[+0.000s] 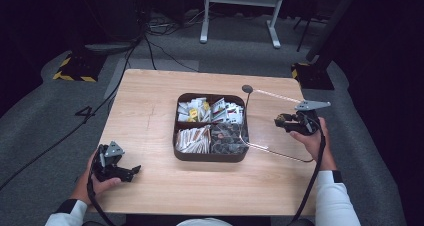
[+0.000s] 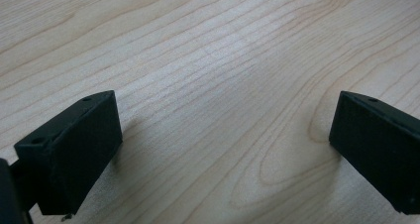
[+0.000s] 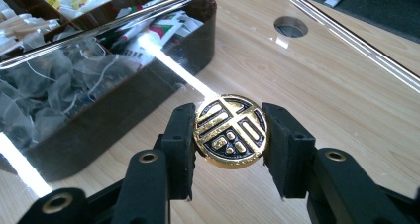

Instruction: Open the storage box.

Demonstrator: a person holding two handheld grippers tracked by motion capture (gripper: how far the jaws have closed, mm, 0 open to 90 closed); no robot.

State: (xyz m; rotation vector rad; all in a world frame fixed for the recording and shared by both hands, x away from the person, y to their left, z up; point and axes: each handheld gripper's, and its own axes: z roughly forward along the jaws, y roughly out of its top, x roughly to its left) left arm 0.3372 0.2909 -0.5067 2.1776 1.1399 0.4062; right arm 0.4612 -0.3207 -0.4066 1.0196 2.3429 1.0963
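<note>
A dark brown tray [image 1: 210, 156] with four compartments sits mid-table, holding paper packets, sticks and tea bags. A clear lid [image 1: 280, 136] tilts over the tray's right side; its shiny edge [image 3: 114, 26] crosses above the tea bags [image 3: 44, 90]. My right gripper [image 1: 280, 120] is shut on the lid's round gold-and-black knob [image 3: 231, 131], which sits squarely between both jaws. A dark round spot [image 1: 247, 89] marks the lid's far corner. My left gripper [image 1: 134, 171] rests at the table's front left, open, with bare wood between its fingers [image 2: 74, 149].
The wooden table [image 1: 150, 101] has bare room to the left of and in front of the tray. Beyond it are grey carpet, cables [image 1: 150, 41] and a white stand's legs [image 1: 240, 16]. The left gripper's cable [image 1: 92, 196] trails off the front edge.
</note>
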